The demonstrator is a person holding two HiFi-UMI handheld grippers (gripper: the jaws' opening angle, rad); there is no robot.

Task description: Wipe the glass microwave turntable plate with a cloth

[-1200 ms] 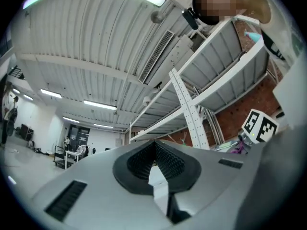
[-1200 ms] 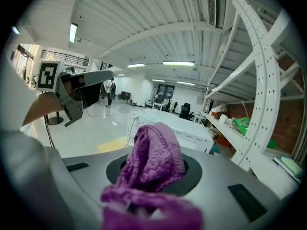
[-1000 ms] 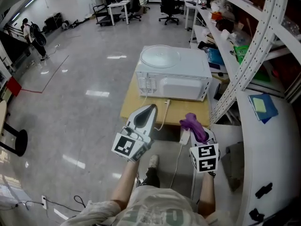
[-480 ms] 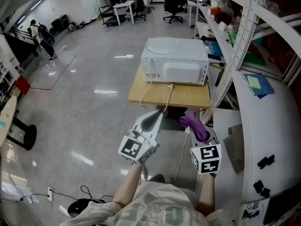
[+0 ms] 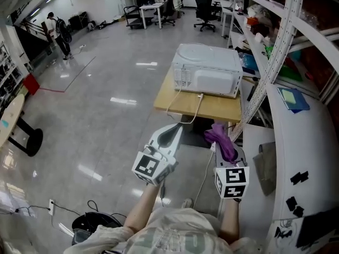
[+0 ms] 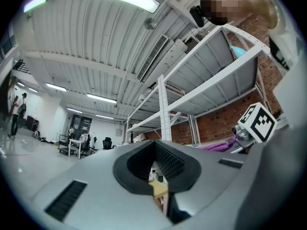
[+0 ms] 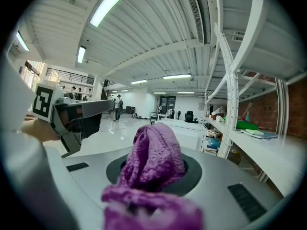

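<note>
Left gripper (image 5: 170, 130): jaws closed tip to tip, nothing between them. Its own view (image 6: 156, 147) shows only the dark ribbed pocket behind the tips, with a sliver of desk through it. Right gripper (image 5: 226, 148): jaws clamped on the purple knitted cloth (image 5: 220, 136). The cloth bunches up out of the jaw pocket and fills the centre of the right gripper view (image 7: 154, 155). Both grippers are held side by side in the air over the grey polished floor (image 5: 106, 115), left at 9 o'clock of right, not touching. Neither is near the work. The round glass turntable plate (image 5: 198, 51) lies flat on top of the white microwave oven (image 5: 209, 70), faint but readable as a disc. It sits at 12 o'clock from the grippers, well apart from both. The microwave stands on a light wooden desk (image 5: 212, 107) with its back panel facing the camera. A white power cord (image 5: 186, 112) runs from the back panel and drops over the near desk edge. A white metal shelving rack (image 5: 275, 41) stands at 3 o'clock of the desk, just beside it, shelves loaded with mixed items too small to identify. A person (image 5: 55, 30) stands far off at 10 o'clock. The left gripper view also catches the right gripper's marker cube at 3 o'clock, with the cloth beside it.
</note>
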